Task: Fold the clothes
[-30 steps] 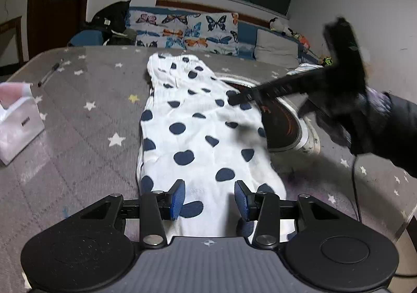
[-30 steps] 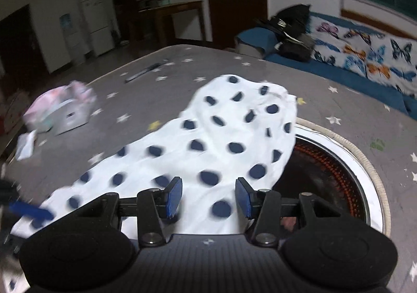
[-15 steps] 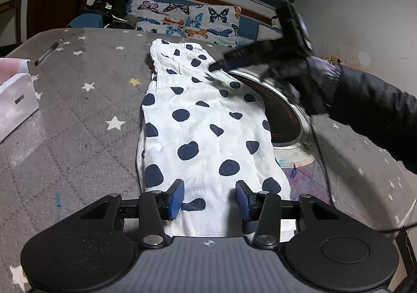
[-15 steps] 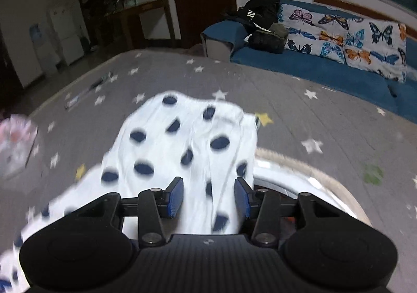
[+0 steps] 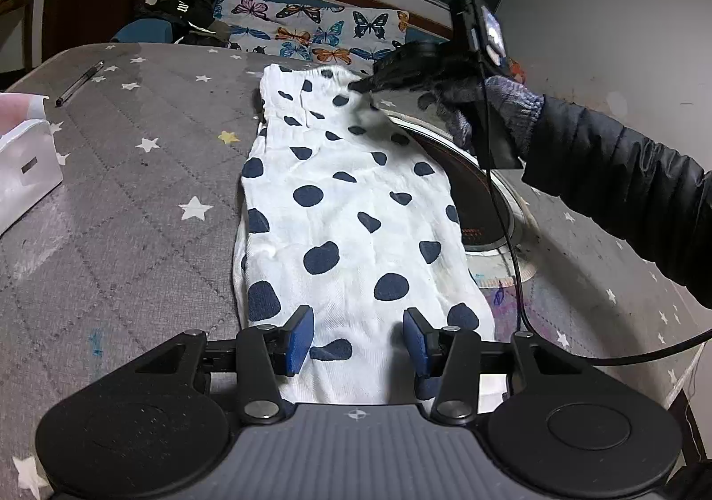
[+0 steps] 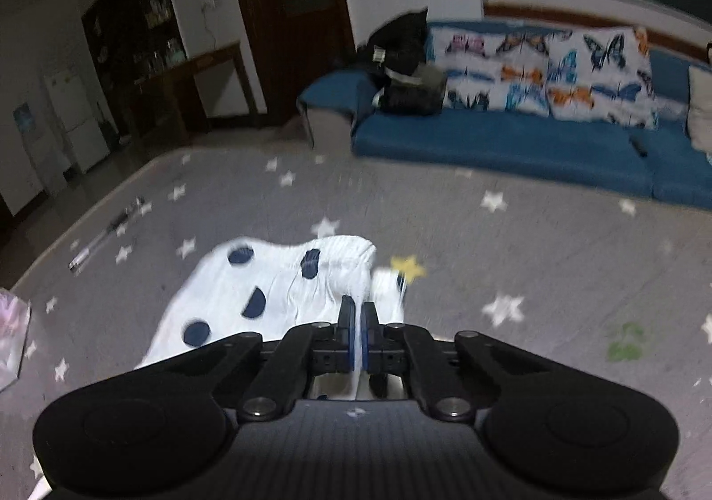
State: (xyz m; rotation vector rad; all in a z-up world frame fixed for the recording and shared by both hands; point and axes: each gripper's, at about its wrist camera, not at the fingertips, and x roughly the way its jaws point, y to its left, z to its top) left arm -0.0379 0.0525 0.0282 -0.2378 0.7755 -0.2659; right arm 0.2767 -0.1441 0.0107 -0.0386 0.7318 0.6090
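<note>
A white garment with navy dots lies lengthwise on the grey star-patterned table. My left gripper stands open over its near end, blue pads on either side of the cloth and not pressing it. At the far right corner of the garment, my right gripper is held by a gloved hand. In the right wrist view this gripper is shut, its pads pinching the white edge of the garment.
A round dark hob is set into the table, partly under the garment's right edge. A black cable hangs from the right hand. A pen and a white box lie at the left. A blue sofa stands behind.
The right gripper travelled along the garment to its far corner and shut on the edge there. The left gripper stayed open over the near end.
</note>
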